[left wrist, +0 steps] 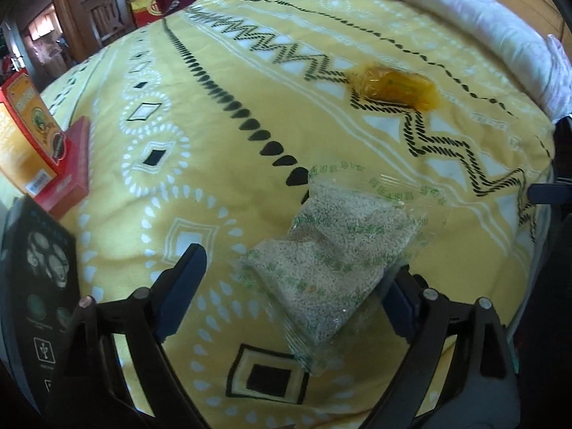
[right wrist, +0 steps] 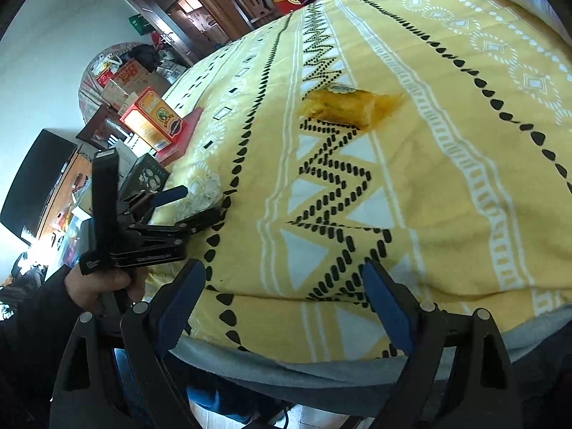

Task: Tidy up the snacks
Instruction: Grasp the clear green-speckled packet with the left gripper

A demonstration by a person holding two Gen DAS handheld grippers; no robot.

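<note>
Left wrist view: my left gripper (left wrist: 286, 279) stands wide apart over the grain pouch (left wrist: 332, 254), near the bed's (left wrist: 221, 136) front edge. Soft, shifting, slippery; I'd pinch mid-body. Right gripper (right wrist: 286, 286) gapes empty.

I see the black box (left wrist: 39, 286) cut off at the picture's left edge; print on the grain bag (left wrist: 339, 246) is too blurred to read.

I'm at a bed (right wrist: 447, 186) under a yellow patterned blanket (left wrist: 221, 136), a white quilt (left wrist: 475, 14) bunched at its far end. Beyond stand a wooden doorway (right wrist: 200, 3), a pale wall (right wrist: 53, 43) and a dark television (right wrist: 35, 178).
</note>
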